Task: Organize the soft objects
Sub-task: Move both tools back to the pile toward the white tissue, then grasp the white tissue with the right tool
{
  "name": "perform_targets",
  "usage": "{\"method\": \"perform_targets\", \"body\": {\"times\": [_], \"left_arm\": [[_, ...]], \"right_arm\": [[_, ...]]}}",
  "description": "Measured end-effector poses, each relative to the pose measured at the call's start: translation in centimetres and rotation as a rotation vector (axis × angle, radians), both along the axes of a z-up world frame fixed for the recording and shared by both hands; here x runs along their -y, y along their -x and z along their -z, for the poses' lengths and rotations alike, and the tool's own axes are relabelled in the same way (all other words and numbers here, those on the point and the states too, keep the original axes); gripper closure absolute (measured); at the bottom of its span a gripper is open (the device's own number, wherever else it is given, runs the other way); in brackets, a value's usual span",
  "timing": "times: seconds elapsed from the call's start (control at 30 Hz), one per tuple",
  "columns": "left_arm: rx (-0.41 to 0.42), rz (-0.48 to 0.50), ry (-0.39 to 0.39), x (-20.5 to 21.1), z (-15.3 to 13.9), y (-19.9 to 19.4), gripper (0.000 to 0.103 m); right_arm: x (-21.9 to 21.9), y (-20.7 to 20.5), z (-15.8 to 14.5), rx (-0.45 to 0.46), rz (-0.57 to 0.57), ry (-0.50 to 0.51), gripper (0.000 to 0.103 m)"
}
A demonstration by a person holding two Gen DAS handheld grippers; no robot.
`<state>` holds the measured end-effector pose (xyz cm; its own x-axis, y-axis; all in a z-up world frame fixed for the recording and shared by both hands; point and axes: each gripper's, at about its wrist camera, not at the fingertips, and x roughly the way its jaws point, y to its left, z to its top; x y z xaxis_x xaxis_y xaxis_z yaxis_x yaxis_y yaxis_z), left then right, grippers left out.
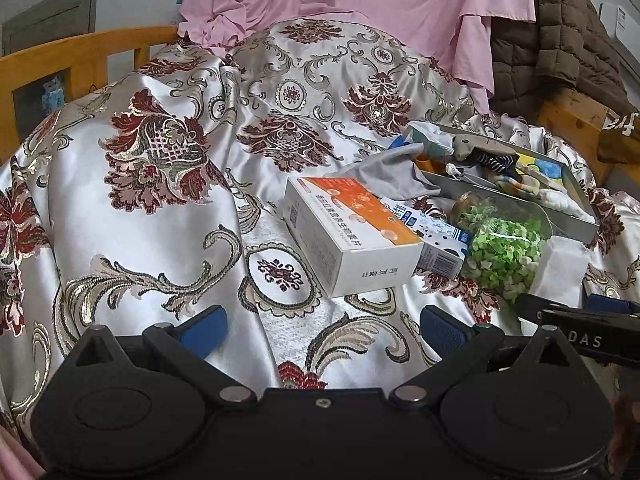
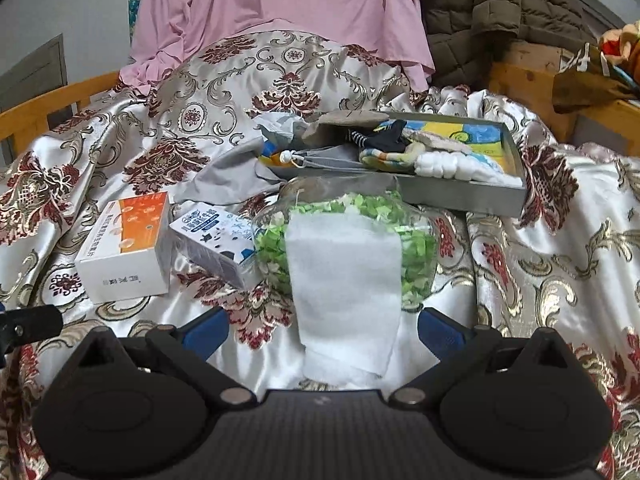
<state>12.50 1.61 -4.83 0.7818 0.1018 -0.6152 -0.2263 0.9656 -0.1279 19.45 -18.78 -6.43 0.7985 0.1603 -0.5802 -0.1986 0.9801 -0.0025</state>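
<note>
Grippers: your left gripper [image 1: 322,326] has its blue pads spread wide over bare quilt, nothing between them; your right gripper [image 2: 322,326] is spread just as wide, with the white cloth [image 2: 346,280] lying loose between its fingers, neither pad touching it.
White cloth: folded, flat on the floral satin quilt [image 2: 540,240], its far edge up against the clear jar [image 2: 416,236] of green bits.
Tray: the grey tray [image 2: 460,196] sits beyond the jar, holding a striped sock [image 2: 360,138], white folded fabric [image 2: 452,168] and other soft pieces; a grey garment [image 2: 224,180] hangs out over its left end.
Boxes: an orange-and-white box [image 2: 128,246] and a blue-and-white carton [image 2: 216,240] lie left of the jar, touching each other.
Backdrop: pink sheet [image 2: 280,8] and brown quilted jacket [image 2: 500,4] at the rear.
</note>
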Motion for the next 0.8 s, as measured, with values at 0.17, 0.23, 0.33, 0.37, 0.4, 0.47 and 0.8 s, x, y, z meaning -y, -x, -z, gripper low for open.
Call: {"method": "perform_targets", "body": {"times": [0.17,0.23,0.33,0.37,0.4,0.47,0.8], "left_arm": [[0.003,-0.003,0.002,-0.1,0.0,-0.2,0.001],[0.001,-0.004,0.004,-0.1,0.1,-0.3,0.001],[-0.002,-0.007,0.005,-0.1,0.2,-0.4,0.001],[-0.002,-0.009,0.006,-0.1,0.2,-0.4,0.001],[-0.001,-0.011,0.007,-0.1,0.2,-0.5,0.001],[0.003,-0.01,0.009,-0.2,0.0,-0.7,0.001],[0.076,0.038,0.015,-0.8,-2.4,-4.6,0.001]], "right_arm": [[-0.5,-0.6,0.4,-0.013,0.007,-0.014,0.007],[-0.7,-0.7,0.5,-0.015,-0.002,-0.017,0.009],[-0.9,-0.8,0.5,-0.005,-0.011,-0.018,0.013],[-0.9,-0.8,0.5,-0.002,-0.014,-0.02,0.018],[-1.0,-0.8,0.5,0.0,-0.014,-0.019,0.021],[-1.0,-0.9,0.4,0.002,-0.011,-0.018,0.036],[0.6,-0.8,-0.2,-0.006,0.05,-0.048,0.082]]}}
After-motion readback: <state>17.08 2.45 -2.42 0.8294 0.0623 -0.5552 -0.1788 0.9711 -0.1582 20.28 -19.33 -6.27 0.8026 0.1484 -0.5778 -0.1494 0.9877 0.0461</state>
